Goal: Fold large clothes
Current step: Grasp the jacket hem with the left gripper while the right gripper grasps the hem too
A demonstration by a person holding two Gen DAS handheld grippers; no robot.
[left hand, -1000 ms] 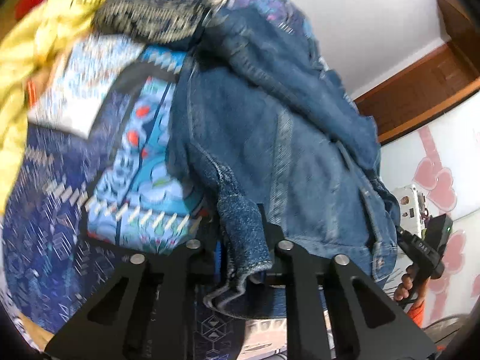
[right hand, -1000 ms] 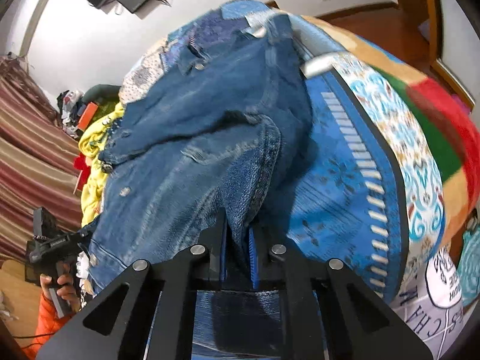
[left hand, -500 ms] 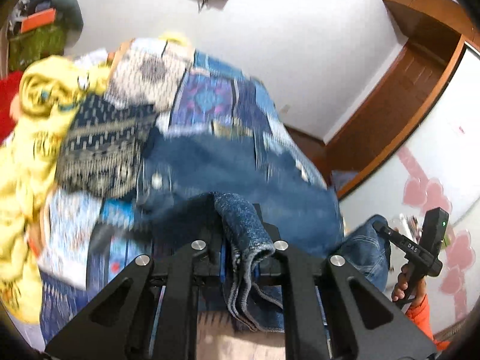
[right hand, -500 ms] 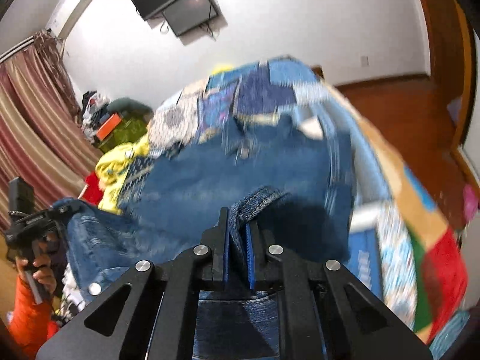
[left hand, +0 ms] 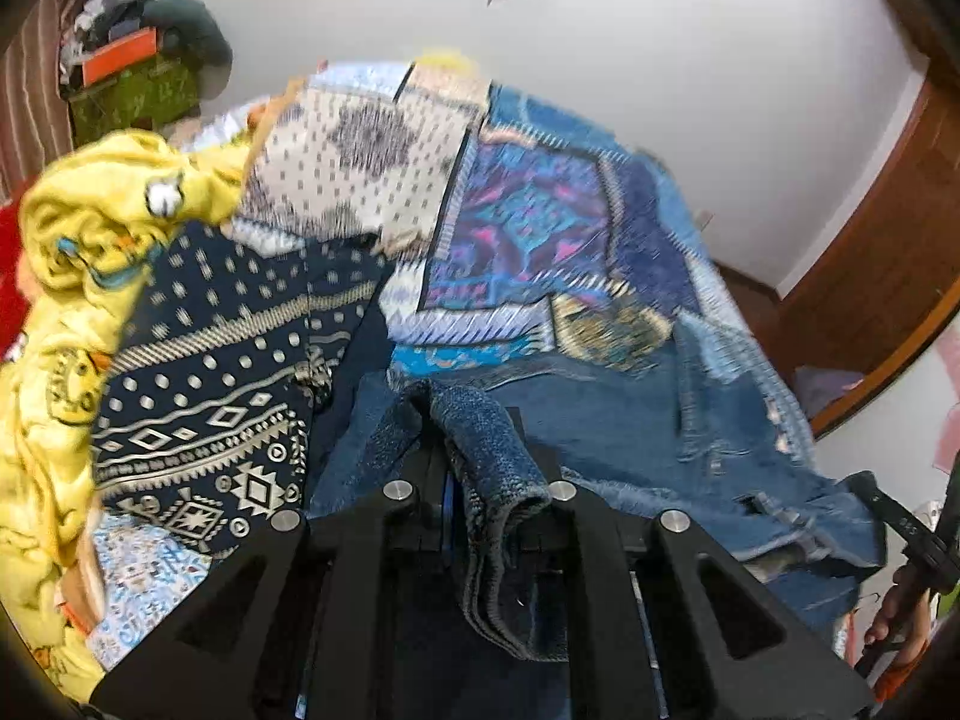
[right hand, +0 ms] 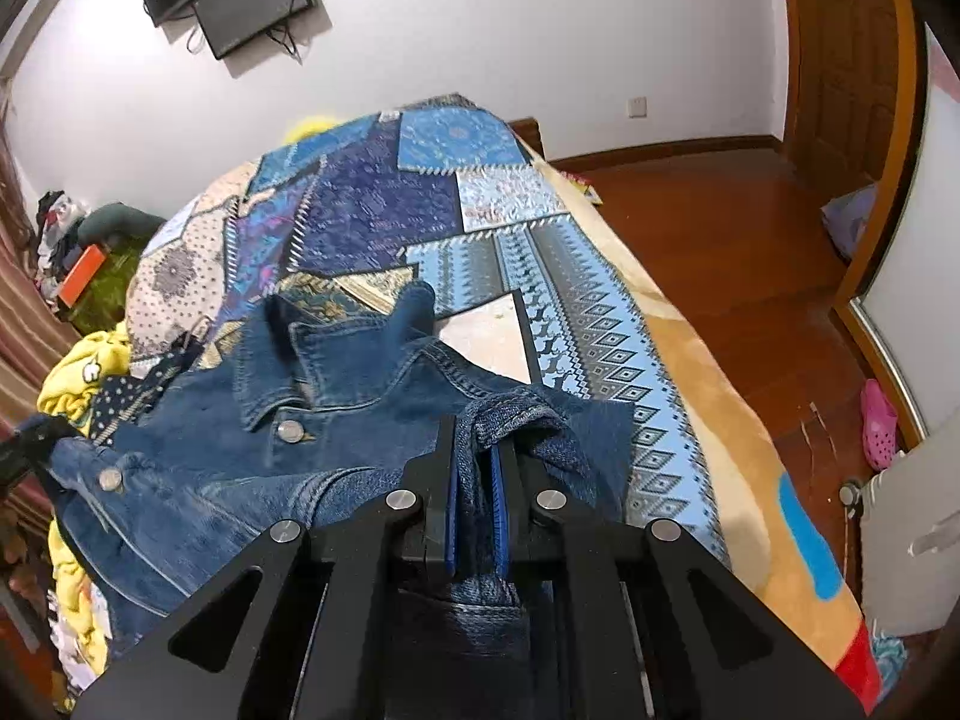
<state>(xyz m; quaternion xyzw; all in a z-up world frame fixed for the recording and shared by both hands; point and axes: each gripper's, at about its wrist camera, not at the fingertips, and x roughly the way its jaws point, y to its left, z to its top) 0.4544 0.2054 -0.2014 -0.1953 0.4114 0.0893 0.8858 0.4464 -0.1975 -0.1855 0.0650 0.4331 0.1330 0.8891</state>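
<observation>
Both grippers are pinching the denim jacket [right hand: 336, 438] by its lower edge: the left gripper [left hand: 480, 468] is clamping a rolled wad of hem, jaws pressed near together on it, and the right gripper [right hand: 477, 480] is doing the same on a bunched fold between its blue pads. The jacket is hanging and trailing between the two, its collar end and front buttons [right hand: 291, 431] facing up, draped over the patchwork quilt [right hand: 384, 204] on the bed, near the bed's near edge. A yellow garment [left hand: 90, 222] and a dark patterned cloth [left hand: 204, 372] are lying heaped to the left, just beside the denim. Judging the step: the person is spreading the jacket flat on the quilt ahead of the first fold. To do it well, both hands are best travelling level and in step, keeping the hem taut between them so the body settles without creases; the collar end wants to land first, on bare quilt and clear of the yellow heap. The left view is blurring, so the speed looks high; slowing before setting down should stop the denim bunching. Both grips are holding thick rolled cloth, so a slip seems unlikely, though an uneven pull could skew the jacket.
</observation>
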